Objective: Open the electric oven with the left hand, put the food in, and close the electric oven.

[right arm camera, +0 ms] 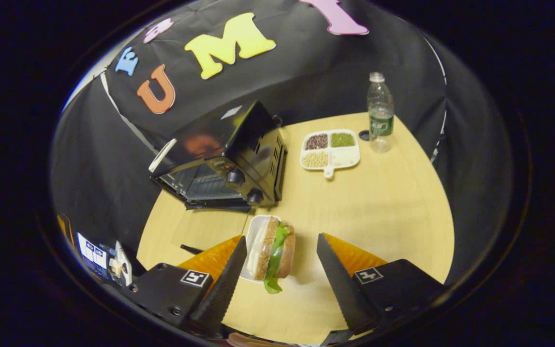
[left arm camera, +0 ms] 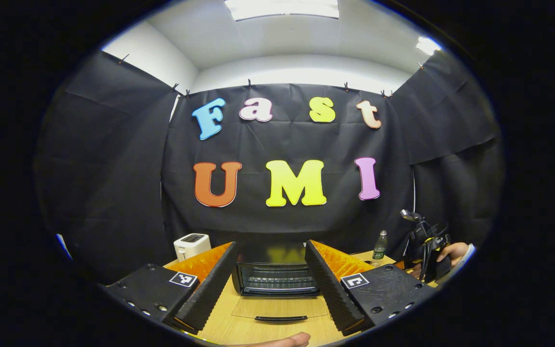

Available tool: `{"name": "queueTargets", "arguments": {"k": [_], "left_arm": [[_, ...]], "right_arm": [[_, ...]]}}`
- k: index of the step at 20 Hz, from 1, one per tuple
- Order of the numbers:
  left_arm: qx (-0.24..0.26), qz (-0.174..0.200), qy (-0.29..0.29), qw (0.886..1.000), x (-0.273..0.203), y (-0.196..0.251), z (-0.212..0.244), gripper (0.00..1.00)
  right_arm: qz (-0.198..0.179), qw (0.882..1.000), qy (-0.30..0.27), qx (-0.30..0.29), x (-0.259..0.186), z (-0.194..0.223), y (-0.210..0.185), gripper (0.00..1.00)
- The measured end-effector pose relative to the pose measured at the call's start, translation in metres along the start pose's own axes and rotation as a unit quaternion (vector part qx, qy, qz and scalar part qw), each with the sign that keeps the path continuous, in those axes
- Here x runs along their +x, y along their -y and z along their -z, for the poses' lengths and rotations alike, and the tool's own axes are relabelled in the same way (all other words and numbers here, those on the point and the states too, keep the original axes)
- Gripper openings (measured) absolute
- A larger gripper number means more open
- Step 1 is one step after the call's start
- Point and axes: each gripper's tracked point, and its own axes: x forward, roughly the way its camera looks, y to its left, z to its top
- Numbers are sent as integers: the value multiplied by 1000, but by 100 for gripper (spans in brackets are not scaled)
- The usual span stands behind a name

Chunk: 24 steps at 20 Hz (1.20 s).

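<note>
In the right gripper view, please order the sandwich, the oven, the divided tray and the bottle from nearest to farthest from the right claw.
1. Sandwich: between the open fingers of the right claw, on the table.
2. Oven: beyond it to the left, door open.
3. Divided tray: farther back, right of the oven.
4. Bottle: farthest, just past the tray at the table's far edge.

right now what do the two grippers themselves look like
Both the left gripper and the right gripper have black bodies, each side carrying a small square black-and-white marker. The fingers are long black ribbed wedges with orange outer faces. The right gripper seen from the left gripper view trails black cables.
</note>
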Motion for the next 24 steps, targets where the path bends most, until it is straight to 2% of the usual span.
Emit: {"name": "queueTargets", "arguments": {"k": [3, 4, 5, 6, 7, 9, 12, 13, 14, 15, 16, 17, 18, 19, 22, 24], "left_arm": [[14, -3, -2, 1000, 2, 1, 5, 93], [20, -6, -5, 1000, 5, -1, 8, 80], [23, -10, -12, 1000, 6, -2, 13, 93], [26, -11, -15, 999, 8, -2, 15, 93], [28, -11, -20, 999, 9, 0, 19, 93], [32, -10, -26, 999, 9, 3, 21, 93], [38, -2, -28, 999, 7, 9, 25, 93], [40, -1, -28, 999, 6, 11, 24, 80], [42, 2, -29, 999, 5, 12, 25, 82], [43, 3, -31, 999, 4, 12, 27, 86], [43, 3, -34, 999, 3, 12, 29, 97], [41, 3, -35, 999, 1, 9, 30, 95], [39, 3, -35, 999, -1, 8, 30, 88], [36, 3, -36, 999, -2, 7, 31, 94], [33, 3, -30, 999, -9, 1, 28, 93], [32, 5, -29, 999, -15, -2, 29, 94]], "right_arm": [[-26, 997, -67, 39, 18, 18, -2, 87], [-29, 994, -90, 54, 22, 22, -1, 87], [-30, 991, -110, 65, 25, 27, 1, 87], [-34, 989, -126, 76, 27, 29, 1, 92], [-43, 986, -135, 82, 29, 29, -1, 84], [-42, 986, -136, 87, 37, 25, 2, 82], [-51, 985, -140, 89, 45, 24, 1, 69], [-58, 983, -149, 89, 45, 28, -3, 63], [-64, 982, -154, 90, 46, 30, -5, 53], [-67, 981, -154, 94, 46, 29, -4, 51], [-68, 982, -150, 96, 46, 27, -4, 51], [-71, 982, -146, 96, 45, 29, -5, 46], [-73, 982, -144, 96, 43, 30, -6, 42], [-74, 982, -142, 97, 39, 33, -8, 39], [-74, 984, -129, 100, 31, 38, -12, 35], [-75, 986, -106, 105, 19, 39, -16, 37]]}}
